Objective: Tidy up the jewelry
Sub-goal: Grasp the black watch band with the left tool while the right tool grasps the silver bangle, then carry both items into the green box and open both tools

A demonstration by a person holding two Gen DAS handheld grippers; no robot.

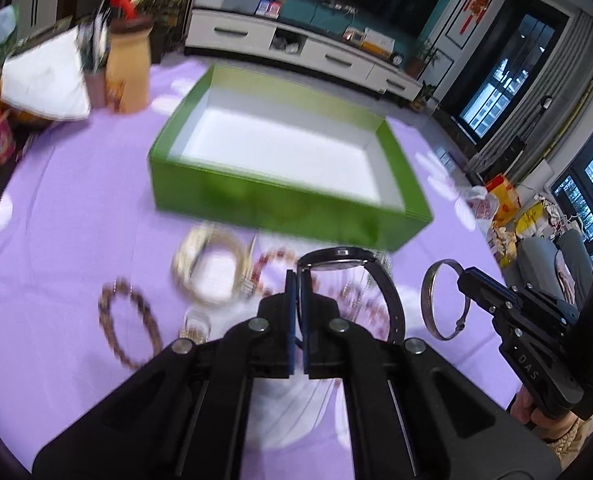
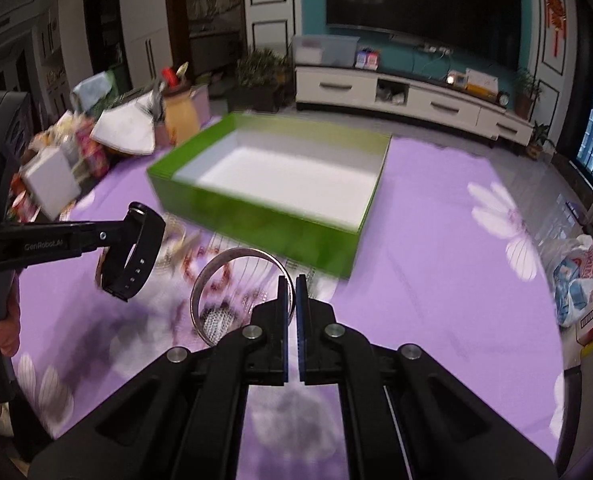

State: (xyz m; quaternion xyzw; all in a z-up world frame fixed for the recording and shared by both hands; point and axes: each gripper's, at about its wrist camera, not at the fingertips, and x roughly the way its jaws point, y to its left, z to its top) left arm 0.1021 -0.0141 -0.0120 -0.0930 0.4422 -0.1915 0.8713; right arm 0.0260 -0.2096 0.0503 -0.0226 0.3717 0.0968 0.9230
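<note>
**A:** What does the left wrist view give you?

**B:** My left claw is clenched on the black wristwatch, pinching the band beside the case, above the purple counter. The strap hangs floppy and the case looks top-heavy, so I judge the band the safest hold. The right claw grips a silver bangle. Bead bracelets lie below, the green box beyond.

**A:** And the right wrist view?

**B:** My right claw is clamped on the bangle's rim. It looks stiff, thin and slick; I expect it could pivot. The watch dangles from the left claw, near the box.
</note>
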